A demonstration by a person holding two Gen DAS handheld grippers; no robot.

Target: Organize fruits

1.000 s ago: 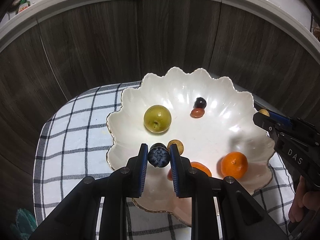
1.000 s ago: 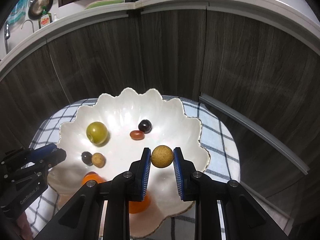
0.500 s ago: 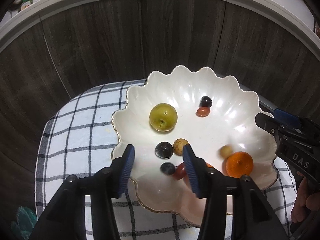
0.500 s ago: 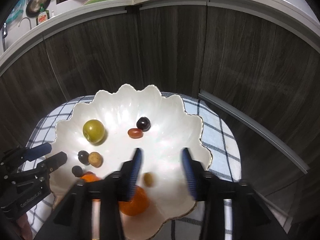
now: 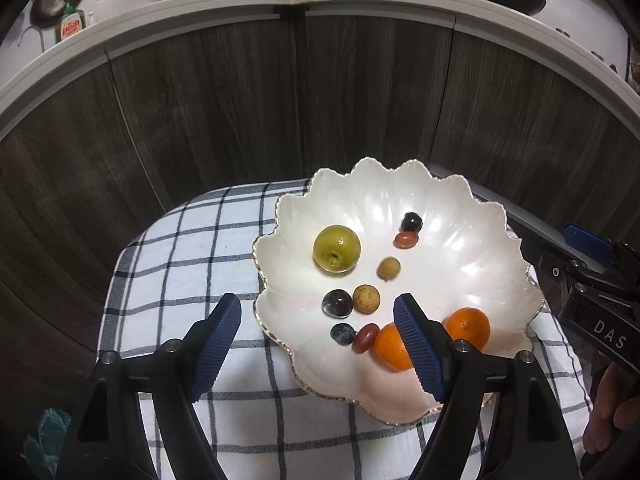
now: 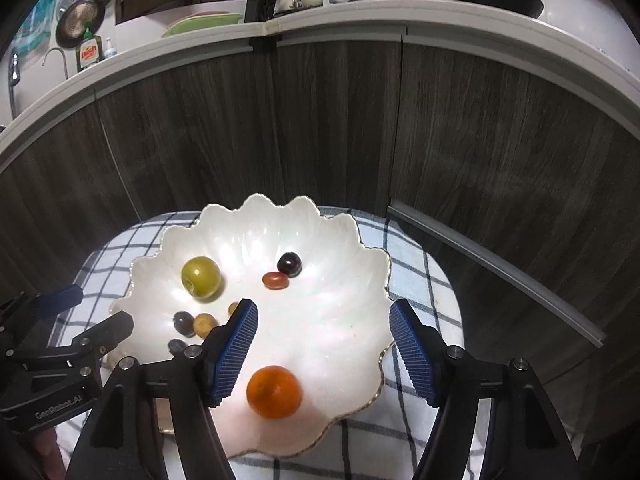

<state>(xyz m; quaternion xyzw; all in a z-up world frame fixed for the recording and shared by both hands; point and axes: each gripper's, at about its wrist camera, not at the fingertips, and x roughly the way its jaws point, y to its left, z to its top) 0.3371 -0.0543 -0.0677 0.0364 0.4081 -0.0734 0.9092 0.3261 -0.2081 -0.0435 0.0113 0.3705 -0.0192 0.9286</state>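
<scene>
Left wrist: left gripper (image 5: 318, 330) opening, empty, above bowl (image 5: 460, 216).

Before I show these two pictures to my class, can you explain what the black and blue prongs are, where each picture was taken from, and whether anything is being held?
There is no robot here. A person holds a two-finger tool in each hand, with a wide-angle camera on each tool looking along its fingers.

One picture looks along the left tool, the other along the right tool. Each also catches the other tool at its edge.

Below them a white scalloped bowl sits on a checked cloth. It holds a green fruit, two oranges, and several small dark, red and tan fruits.

Both tools' jaws are opening, with nothing gripped between them; all the fruit lies in the bowl.
</scene>
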